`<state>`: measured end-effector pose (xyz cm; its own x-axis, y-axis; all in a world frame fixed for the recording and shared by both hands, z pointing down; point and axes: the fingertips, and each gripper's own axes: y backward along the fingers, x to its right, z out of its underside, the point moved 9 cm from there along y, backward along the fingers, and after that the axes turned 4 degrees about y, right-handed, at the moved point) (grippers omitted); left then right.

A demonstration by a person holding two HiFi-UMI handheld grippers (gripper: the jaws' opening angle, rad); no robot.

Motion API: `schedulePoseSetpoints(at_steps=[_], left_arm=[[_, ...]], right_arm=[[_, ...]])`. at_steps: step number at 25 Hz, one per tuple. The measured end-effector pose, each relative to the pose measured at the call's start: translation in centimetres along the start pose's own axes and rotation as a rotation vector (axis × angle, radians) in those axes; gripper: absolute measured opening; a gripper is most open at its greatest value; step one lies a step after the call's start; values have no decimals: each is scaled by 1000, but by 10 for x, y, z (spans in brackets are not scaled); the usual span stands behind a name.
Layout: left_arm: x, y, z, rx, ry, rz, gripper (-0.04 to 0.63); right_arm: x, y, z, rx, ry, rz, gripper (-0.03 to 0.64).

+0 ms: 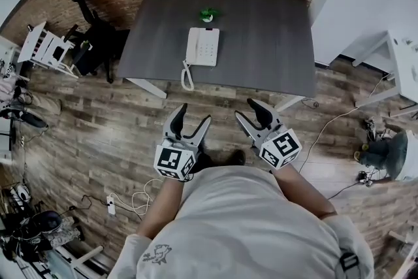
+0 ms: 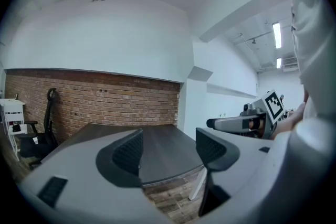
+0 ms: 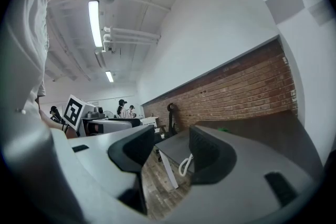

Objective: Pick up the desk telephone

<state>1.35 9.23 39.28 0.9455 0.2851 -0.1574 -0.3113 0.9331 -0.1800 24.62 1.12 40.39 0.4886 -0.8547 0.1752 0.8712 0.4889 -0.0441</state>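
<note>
The left gripper and right gripper are hanging open and empty at lower centre. The desk telephone is sitting upper centre on the table. I'd be reaching in level, straddling its sides.

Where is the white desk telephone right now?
In the head view, the white desk telephone lies slightly left of centre on the dark grey table, right in front of a small green plant, its coiled white cord reaching the near edge.
</note>
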Motion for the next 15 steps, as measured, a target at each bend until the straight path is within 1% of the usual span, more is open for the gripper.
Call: schedulePoseSetpoints(at_steps=[3,8,15], left_arm=[[-12,-15,-4,5,8,23,328],[-33,-44,-11,7,-2,82,328],[-94,-83,-28,6,9,142,328]], right_arm=[[8,-7,1,-1,-3,26,198],[20,-28,-1,-4,-2,67,198],[34,-83,-9,-13,10,117,198]])
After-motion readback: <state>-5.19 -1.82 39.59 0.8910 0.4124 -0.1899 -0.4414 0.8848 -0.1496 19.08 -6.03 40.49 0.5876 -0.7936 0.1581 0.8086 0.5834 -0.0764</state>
